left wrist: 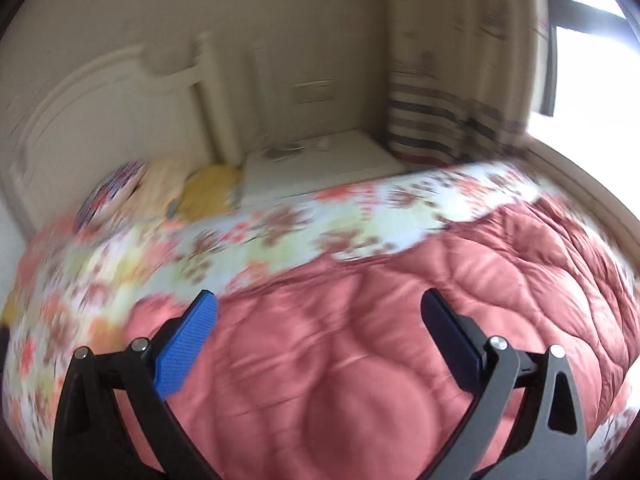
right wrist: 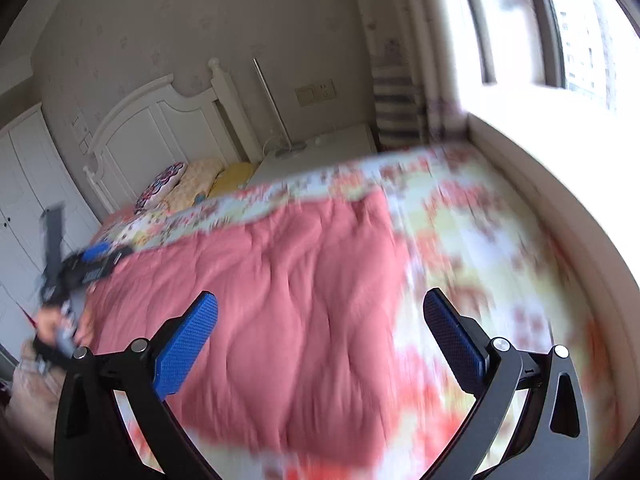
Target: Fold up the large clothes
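A large pink quilted padded garment (left wrist: 380,344) (right wrist: 272,312) lies spread flat on a bed with a floral sheet (left wrist: 248,236) (right wrist: 472,248). My left gripper (left wrist: 318,304) hangs open above its near part, nothing between the blue pads. My right gripper (right wrist: 320,306) is open too, above the garment's right side where it meets the sheet. In the right wrist view the left gripper (right wrist: 96,260) shows at the garment's far left edge, held by a hand (right wrist: 48,324). Both views are blurred by motion.
Pillows (right wrist: 196,184) (left wrist: 168,184) lie at the white headboard (right wrist: 152,128). A white bedside table (left wrist: 320,164) (right wrist: 320,152) stands beyond the bed, a striped curtain (left wrist: 440,120) and a bright window (right wrist: 576,28) to the right. White wardrobe doors (right wrist: 20,184) stand at the left.
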Tool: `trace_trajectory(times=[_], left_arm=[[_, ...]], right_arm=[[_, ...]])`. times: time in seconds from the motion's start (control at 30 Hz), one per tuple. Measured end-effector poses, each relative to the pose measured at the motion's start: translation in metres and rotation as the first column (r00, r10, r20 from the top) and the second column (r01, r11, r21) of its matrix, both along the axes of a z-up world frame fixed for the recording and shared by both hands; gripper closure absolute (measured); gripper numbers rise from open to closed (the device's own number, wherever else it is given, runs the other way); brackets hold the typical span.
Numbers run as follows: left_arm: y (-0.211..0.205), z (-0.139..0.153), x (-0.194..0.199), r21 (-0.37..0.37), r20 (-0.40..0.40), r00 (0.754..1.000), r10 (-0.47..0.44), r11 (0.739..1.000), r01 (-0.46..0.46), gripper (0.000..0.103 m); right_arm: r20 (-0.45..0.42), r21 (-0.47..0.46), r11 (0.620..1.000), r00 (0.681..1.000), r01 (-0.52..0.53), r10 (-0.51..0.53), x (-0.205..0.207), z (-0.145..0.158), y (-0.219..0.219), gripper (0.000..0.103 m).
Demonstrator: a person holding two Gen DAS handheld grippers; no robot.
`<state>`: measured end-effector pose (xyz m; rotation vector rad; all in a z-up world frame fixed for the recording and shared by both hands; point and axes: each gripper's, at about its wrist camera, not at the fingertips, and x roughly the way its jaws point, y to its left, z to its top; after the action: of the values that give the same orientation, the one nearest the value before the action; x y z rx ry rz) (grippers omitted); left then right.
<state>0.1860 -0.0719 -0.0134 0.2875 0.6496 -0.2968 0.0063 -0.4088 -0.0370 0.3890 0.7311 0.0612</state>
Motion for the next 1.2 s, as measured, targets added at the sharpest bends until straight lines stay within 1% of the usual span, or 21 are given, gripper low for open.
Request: trace_trajectory(times=[0.07,0.1,0.13,0.17,0.2,0.27,0.33,0.4,0.5,0.57,0.63,0.7,0.77,0.8,0.9,0.93,0.97,1.0,1.07,1.13,1.2], left_arm=[[-0.023,-0.019,0.01,0.048,-0.033,0.999,-0.028,0.998,0.03,0.002],[-0.033,-0.033,0.015,0.067,-0.064,0.997,-0.037,0.997,0.042,0.002],[-0.043,-0.058,0.024,0.104,-0.117,0.992,-0.045,0.993,0.057,0.002],[-0.043,-0.069,0.028,0.089,-0.135,0.99,-0.043,0.994,0.056,0.002],[-0.04,-0.069,0.032,0.06,-0.158,0.987,-0.031,0.997,0.041,0.002],[-0.036,-0.068,0.038,0.035,-0.182,0.983,-0.029,0.999,0.036,0.002],[-0.034,-0.069,0.036,0.026,-0.179,0.983,-0.03,0.999,0.035,0.002],[-0.032,-0.069,0.034,0.022,-0.175,0.984,-0.028,0.999,0.032,0.002],[-0.028,-0.07,0.037,-0.003,-0.192,0.981,-0.033,0.999,0.033,0.002],[-0.024,-0.07,0.042,-0.036,-0.215,0.976,-0.041,0.999,0.034,0.002],[-0.018,-0.071,0.046,-0.083,-0.247,0.968,-0.051,0.996,0.032,0.002],[-0.014,-0.072,0.048,-0.104,-0.26,0.964,-0.051,0.994,0.025,0.002],[-0.015,-0.072,0.048,-0.099,-0.256,0.966,-0.044,0.995,0.019,0.002],[-0.014,-0.072,0.048,-0.094,-0.253,0.967,-0.033,0.996,0.01,0.002],[-0.01,-0.072,0.051,-0.104,-0.256,0.967,-0.004,0.994,-0.023,0.002],[-0.009,-0.072,0.052,-0.107,-0.256,0.967,0.001,0.994,-0.03,0.002],[-0.008,-0.071,0.052,-0.11,-0.256,0.967,0.005,0.993,-0.034,0.002],[-0.007,-0.071,0.052,-0.114,-0.255,0.967,0.005,0.993,-0.035,0.002],[-0.008,-0.071,0.051,-0.107,-0.252,0.968,0.005,0.994,-0.033,0.002],[-0.012,-0.07,0.05,-0.088,-0.245,0.97,0.01,0.996,-0.033,0.002],[-0.019,-0.065,0.046,-0.064,-0.221,0.975,0.009,0.998,-0.024,0.002]], right_arm=[[-0.033,0.051,0.999,0.999,0.011,-0.01,-0.025,-0.016,0.0,0.005],[-0.055,0.1,0.995,0.998,0.019,-0.013,-0.04,-0.027,0.001,0.006],[-0.072,0.141,0.99,0.997,0.017,-0.007,-0.048,-0.037,0.004,0.008],[-0.093,0.184,0.983,0.996,0.014,0.003,-0.056,-0.045,0.008,0.009],[-0.125,0.225,0.974,0.992,0.009,0.019,-0.06,-0.056,0.015,0.012],[-0.161,0.233,0.973,0.987,0.01,0.029,-0.061,-0.068,0.025,0.014],[-0.142,0.239,0.971,0.99,0.011,0.023,-0.056,-0.07,0.033,0.013],[-0.137,0.287,0.958,0.99,0.006,0.035,-0.039,-0.073,0.038,0.013],[-0.136,0.281,0.96,0.99,-0.003,0.043,-0.015,-0.071,0.05,0.011],[-0.127,0.34,0.94,0.989,-0.026,0.073,0.012,-0.073,0.062,0.009],[-0.11,0.394,0.919,0.992,-0.009,0.057,0.034,-0.075,0.07,0.009],[-0.086,0.422,0.906,0.996,0.04,-0.003,0.051,-0.074,0.074,0.009],[-0.062,0.46,0.884,0.996,0.087,-0.065,0.068,-0.075,0.077,0.009],[-0.062,0.459,0.88,0.992,0.123,-0.106,0.077,-0.075,0.079,0.009],[-0.04,0.445,0.88,0.986,0.165,-0.164,0.089,-0.075,0.083,0.009],[-0.026,0.451,0.878,0.985,0.163,-0.169,0.09,-0.076,0.083,0.017],[-0.007,0.449,0.879,0.984,0.163,-0.179,0.089,-0.079,0.083,0.031],[0.015,0.436,0.887,0.984,0.153,-0.177,0.087,-0.08,0.083,0.036],[0.05,0.421,0.896,0.983,0.141,-0.178,0.079,-0.077,0.08,0.053],[0.091,0.398,0.909,0.981,0.12,-0.17,0.073,-0.065,0.077,0.061],[0.145,0.362,0.928,0.977,0.092,-0.154,0.066,-0.048,0.078,0.065]])
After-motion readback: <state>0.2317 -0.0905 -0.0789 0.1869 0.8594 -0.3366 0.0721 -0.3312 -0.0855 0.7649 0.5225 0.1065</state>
